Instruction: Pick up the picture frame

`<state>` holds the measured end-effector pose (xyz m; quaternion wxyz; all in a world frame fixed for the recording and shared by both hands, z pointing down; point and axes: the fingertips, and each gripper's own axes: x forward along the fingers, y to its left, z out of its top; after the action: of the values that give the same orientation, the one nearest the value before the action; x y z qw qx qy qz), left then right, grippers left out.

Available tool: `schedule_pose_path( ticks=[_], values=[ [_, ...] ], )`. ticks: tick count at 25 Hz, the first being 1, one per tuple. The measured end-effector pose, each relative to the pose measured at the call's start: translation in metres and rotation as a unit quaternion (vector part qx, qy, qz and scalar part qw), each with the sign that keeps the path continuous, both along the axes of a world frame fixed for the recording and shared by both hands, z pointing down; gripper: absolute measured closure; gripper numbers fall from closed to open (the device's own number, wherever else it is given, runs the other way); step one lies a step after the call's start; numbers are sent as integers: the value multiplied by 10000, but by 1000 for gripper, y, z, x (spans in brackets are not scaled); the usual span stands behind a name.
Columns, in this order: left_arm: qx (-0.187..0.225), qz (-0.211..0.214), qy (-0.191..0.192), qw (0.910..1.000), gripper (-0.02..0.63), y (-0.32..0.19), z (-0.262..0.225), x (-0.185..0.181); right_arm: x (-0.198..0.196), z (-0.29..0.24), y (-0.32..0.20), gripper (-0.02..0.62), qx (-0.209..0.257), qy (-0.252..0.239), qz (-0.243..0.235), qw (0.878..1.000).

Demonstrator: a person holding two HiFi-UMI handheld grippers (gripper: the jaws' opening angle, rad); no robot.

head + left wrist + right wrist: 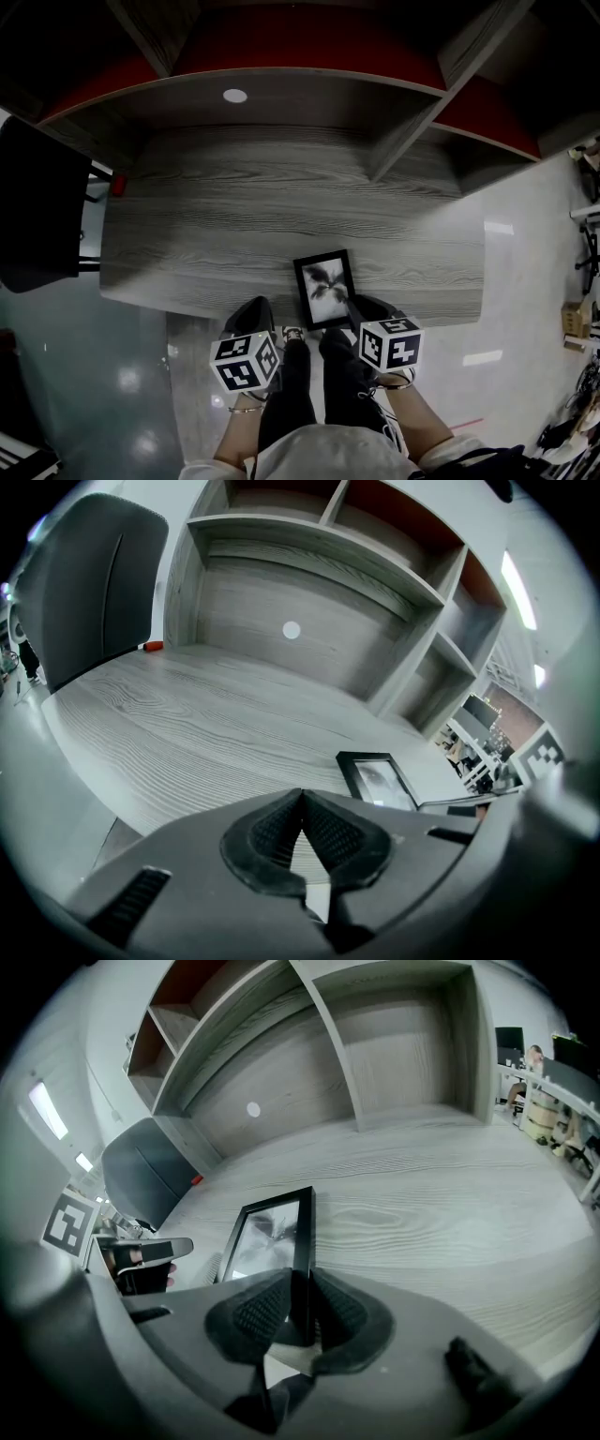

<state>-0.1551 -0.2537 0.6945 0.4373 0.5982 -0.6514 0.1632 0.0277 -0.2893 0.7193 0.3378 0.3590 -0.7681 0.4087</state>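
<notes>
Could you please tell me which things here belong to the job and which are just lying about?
Job: picture frame, on the desk; right claw, shut on its edge.
Lying about: black chair; small red object; left claw, shut, empty.

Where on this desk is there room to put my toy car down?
Nearly the whole desk is bare: the stretch from the picture frame back to the shelf wall, and leftward to the black chair. It is crowded only at the front edge, where the right gripper is shut on the frame and the left gripper sits beside it.
</notes>
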Motion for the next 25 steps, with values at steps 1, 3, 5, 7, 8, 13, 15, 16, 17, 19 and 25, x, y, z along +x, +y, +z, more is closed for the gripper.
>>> schedule_pose_path(
  ticks=[1,3,5,7,8,13,15,16,17,19,25],
  values=[
    [0,4,-7,10000,592,0,0,0,0,-1,0,509,11,-18,26,10000],
    [7,15,-25,10000,592,0,-2,0,1,-4,-2,509,52,-56,67,9999],
    [23,22,-39,10000,592,-1,-4,1,1,-9,-6,511,113,-103,105,9998],
    [44,23,-28,10000,594,-3,-6,2,1,-14,-10,511,179,-150,146,9996],
    [57,19,-3,10000,594,-3,-8,3,1,-17,-12,511,219,-162,161,9995],
    [174,12,116,9998,594,-10,-20,9,3,-34,-22,509,534,-98,143,9984],
    [246,-1,151,9996,592,-14,-28,10,3,-41,-26,509,614,-120,184,9979],
    [273,-7,163,9995,594,-15,-32,11,3,-46,-28,509,650,-139,210,9976],
    [292,-8,170,9994,594,-15,-37,12,3,-50,-29,509,692,-172,238,9972],
    [347,5,165,9993,594,-16,-48,13,3,-58,-33,509,824,-290,286,9958],
    [768,48,24,9970,594,-41,-86,8,-1,-108,-61,509,1244,-389,396,9907]
  ],
)
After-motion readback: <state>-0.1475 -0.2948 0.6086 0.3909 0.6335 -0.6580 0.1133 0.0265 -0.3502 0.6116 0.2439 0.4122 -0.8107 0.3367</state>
